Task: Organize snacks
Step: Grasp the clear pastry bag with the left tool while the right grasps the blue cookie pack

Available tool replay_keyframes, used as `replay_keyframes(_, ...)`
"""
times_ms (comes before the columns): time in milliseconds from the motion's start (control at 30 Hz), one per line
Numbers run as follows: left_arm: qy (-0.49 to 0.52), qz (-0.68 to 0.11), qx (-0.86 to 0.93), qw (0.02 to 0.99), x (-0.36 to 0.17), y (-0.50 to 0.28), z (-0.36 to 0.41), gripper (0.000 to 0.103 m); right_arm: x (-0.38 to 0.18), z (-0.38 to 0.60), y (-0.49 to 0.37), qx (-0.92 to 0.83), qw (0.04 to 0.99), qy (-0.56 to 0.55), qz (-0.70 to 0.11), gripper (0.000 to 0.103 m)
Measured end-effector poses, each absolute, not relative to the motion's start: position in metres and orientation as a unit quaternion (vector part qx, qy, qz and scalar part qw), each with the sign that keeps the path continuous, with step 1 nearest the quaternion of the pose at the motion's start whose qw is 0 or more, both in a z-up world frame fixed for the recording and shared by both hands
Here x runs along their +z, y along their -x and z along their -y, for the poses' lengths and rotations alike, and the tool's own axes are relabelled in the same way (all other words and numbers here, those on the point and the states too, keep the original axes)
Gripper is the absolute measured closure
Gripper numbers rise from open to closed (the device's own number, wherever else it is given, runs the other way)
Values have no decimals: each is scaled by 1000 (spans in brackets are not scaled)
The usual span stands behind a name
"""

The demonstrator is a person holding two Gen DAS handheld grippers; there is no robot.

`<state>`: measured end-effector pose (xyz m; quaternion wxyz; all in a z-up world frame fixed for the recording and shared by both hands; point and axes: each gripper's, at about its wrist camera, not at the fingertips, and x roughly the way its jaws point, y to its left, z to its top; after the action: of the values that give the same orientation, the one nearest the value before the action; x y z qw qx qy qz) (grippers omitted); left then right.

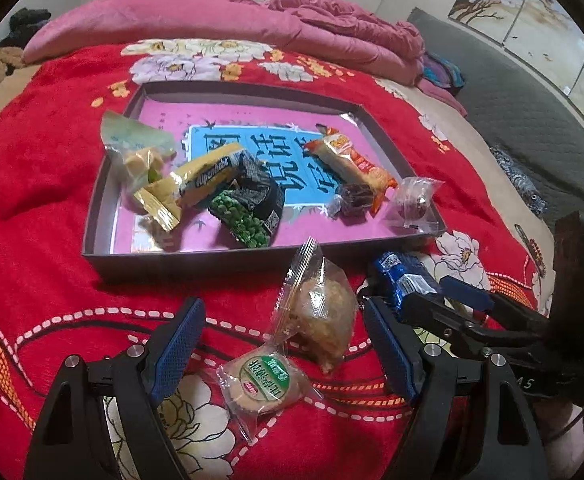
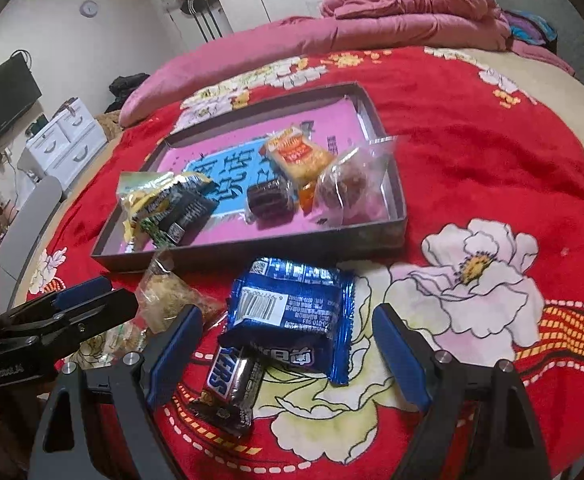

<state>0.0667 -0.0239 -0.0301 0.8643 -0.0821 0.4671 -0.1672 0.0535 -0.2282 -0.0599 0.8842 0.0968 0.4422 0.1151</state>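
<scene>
Both tongs wide, empty: left gripper straddles clear pastry packet, right gripper straddles blue wafer pack, lower centre, likely bound for tray.

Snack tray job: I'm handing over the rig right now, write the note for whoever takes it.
Left gripper: open, over the clear-wrapped crumbly cake and round green-label biscuit.
Right gripper: open, over the blue foil packet and Snickers bar.
Done: seven snacks or so lie in the shallow grey tray on the red floral blanket.
Left: those four still sit on the blanket in front of the tray.
</scene>
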Motion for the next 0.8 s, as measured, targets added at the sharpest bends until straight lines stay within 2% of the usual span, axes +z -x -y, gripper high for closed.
replay_keyframes(367, 80, -487, -177, 851, -41, -75, 32, 21, -75, 217, -64, 104, 878, -65, -463, 17)
replay_keyframes(533, 76, -496, -184, 846, -47, -78, 38, 21, -75, 221, -67, 109, 878, -72, -461, 32)
replay_keyframes(800, 55, -501, -197, 841, -51, -79, 54, 21, -73, 229, -68, 118, 875, -97, -459, 40)
